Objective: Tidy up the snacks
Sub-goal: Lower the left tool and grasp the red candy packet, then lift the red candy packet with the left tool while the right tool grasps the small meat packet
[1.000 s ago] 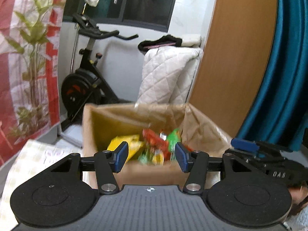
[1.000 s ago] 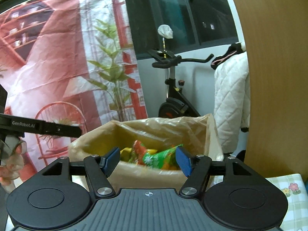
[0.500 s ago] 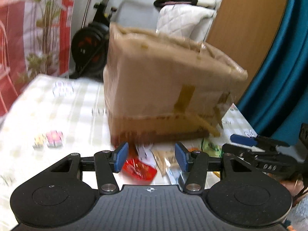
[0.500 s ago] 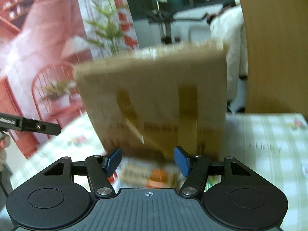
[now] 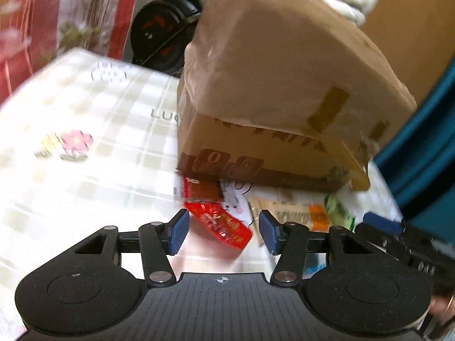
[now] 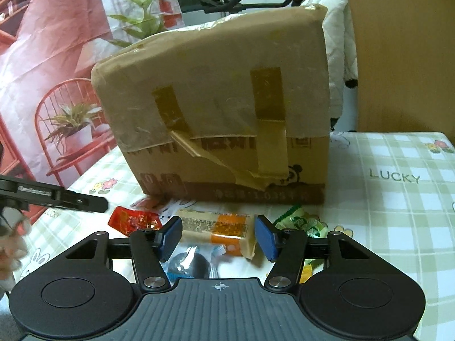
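Snacks (image 6: 216,224) lying on desk (image 6: 392,199) just in front of cardboard box (image 6: 221,108) | left gripper (image 5: 221,231) hovering apart over red packet (image 5: 219,221), gripping nothing | right gripper (image 6: 218,234) apart, above tan-orange packet (image 6: 227,227), clamping nothing

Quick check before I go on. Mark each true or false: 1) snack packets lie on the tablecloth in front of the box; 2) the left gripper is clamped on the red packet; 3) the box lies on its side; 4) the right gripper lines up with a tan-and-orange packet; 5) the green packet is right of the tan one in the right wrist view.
1) True: a red packet, a tan-and-orange packet and a green packet lie on the tablecloth before the box.
2) False: the left gripper is open; its pads stand clear of that packet.
3) False: the box stands upright.
4) True: it shows between the open fingers of the right gripper, untouched.
5) True.
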{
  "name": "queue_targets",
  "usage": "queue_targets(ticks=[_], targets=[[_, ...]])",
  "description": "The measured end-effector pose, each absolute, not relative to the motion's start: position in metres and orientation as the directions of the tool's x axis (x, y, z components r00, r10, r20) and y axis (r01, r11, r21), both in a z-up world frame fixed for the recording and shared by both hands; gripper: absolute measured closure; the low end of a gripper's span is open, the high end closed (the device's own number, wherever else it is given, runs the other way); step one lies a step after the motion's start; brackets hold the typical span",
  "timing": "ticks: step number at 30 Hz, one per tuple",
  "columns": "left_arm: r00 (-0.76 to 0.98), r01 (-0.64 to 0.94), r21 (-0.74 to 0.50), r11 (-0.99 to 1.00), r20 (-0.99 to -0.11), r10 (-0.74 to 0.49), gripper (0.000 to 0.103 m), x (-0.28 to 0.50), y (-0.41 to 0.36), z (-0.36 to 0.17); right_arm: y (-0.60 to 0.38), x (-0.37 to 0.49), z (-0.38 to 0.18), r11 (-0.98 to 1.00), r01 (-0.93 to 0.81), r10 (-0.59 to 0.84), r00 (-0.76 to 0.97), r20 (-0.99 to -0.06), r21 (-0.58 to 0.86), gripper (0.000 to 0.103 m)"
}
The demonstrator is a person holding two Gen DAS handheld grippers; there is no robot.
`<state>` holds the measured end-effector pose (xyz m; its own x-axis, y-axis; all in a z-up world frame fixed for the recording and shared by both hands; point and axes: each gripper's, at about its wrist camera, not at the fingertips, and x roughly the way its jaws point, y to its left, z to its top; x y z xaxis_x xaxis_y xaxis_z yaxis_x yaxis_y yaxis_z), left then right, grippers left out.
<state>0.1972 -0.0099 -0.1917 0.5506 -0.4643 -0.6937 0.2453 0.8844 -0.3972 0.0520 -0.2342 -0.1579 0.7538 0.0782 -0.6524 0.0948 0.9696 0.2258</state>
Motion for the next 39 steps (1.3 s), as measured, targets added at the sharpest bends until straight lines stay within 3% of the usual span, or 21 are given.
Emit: queue_targets(ticks=[5,11,12,14,20,39], targets=[[0.553,0.138,-0.441,0.887,-0.708,-0.439,0.045,0.2,-0.021,-0.221,-0.237,0.05,-0.157,0.974,0.088,0.069,0.763,-0.642,0.209,0.048],[0.588,0.126,-0.369,0.921,-0.72,-0.368,0.049,0.2,-0.047,-0.229,-0.253,0.04,-0.166,0.967,0.126,0.051,0.753,-0.656,0.22,0.048],[0.59,0.121,-0.36,0.925,-0.723,-0.359,0.051,0.201,-0.049,-0.23,-0.256,0.038,-0.166,0.966,0.136,0.043,0.754,-0.656,0.22,0.048],[0.592,0.121,-0.324,0.938,-0.736,-0.33,0.082,0.2,-0.053,-0.23,-0.261,0.035,-0.168,0.963,0.156,0.027,0.754,-0.656,0.22,0.048],[0.599,0.151,-0.336,0.93,-0.717,-0.356,0.088,0.187,-0.045,-0.226,-0.268,0.024,-0.178,0.968,0.188,-0.024,0.728,-0.685,0.166,0.048],[0.68,0.097,-0.403,0.91,-0.641,-0.356,0.089,0.14,0.018,-0.21,-0.242,0.033,-0.204,0.99,0.141,-0.09,0.598,-0.796,-0.006,0.052]])
